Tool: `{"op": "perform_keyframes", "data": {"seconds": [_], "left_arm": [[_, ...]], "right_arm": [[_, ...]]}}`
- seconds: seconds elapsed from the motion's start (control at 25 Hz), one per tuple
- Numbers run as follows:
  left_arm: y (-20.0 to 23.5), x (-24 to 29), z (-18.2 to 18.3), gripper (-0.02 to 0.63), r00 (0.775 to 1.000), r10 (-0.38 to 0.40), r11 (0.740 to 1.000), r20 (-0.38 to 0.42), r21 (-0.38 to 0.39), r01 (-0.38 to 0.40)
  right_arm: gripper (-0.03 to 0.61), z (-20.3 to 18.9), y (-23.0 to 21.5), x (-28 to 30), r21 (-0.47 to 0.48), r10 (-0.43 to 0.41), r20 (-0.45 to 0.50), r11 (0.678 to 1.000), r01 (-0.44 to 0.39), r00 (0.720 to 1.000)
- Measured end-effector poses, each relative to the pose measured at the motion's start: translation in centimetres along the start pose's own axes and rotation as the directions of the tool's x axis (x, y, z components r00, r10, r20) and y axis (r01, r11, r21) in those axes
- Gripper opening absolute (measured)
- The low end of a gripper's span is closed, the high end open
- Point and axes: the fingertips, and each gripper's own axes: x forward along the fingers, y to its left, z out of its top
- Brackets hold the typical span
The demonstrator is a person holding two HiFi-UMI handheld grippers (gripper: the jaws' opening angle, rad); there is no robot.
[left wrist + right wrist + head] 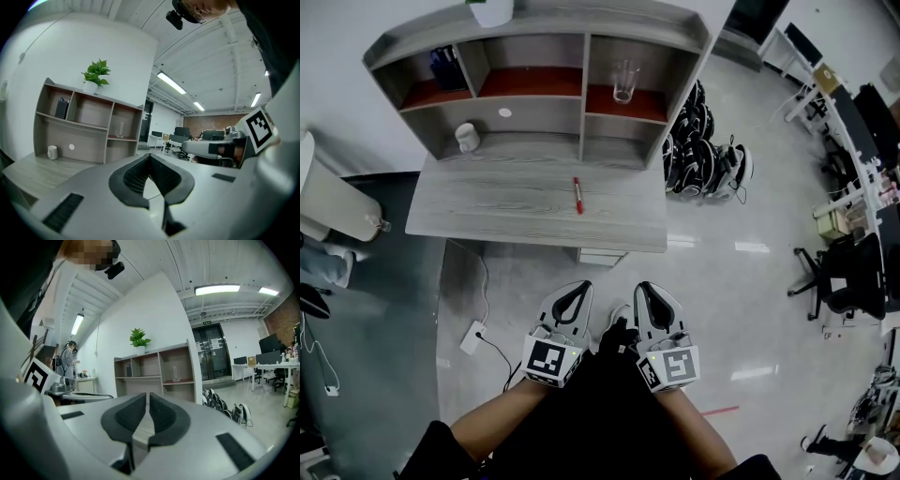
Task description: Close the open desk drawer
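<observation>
Under the desk's [516, 202] front edge the drawer [602, 256] stuck out slightly. Short of the desk, well apart from it, the left gripper [577, 289] and right gripper [646, 291] hovered, jaws drawn together, empty.

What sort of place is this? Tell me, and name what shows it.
Most likely an open-plan office or lab workspace: a grey desk with a shelf unit on it, black office chairs along the right side of a polished floor, and strip lights on a high ceiling.
</observation>
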Motion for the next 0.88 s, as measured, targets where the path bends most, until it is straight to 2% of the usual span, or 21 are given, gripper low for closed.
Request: {"op": "perform_keyframes", "data": {"seconds": [0.36, 0.52, 0.88], "left_arm": [[-0.9, 0.1, 0.2, 0.014, 1.0, -0.022, 0.999, -0.001, 0.037, 0.022], [-1.3, 0.2, 0.7, 0.014, 1.0, -0.025, 0.999, 0.01, 0.042, 0.025], [-1.7, 0.2, 0.5, 0.014, 1.0, -0.019, 1.0, 0.015, 0.009, 0.019]], "right_arm": [[0.018, 0.6, 1.2, 0.1, -0.029, 0.024, 0.013, 0.999, -0.024, 1.0], [0.017, 0.2, 0.9, 0.1, -0.064, -0.008, -0.011, 0.998, 0.007, 1.0], [0.017, -0.4, 0.6, -0.8, -0.071, -0.037, -0.02, 0.997, 0.035, 0.999]]}}
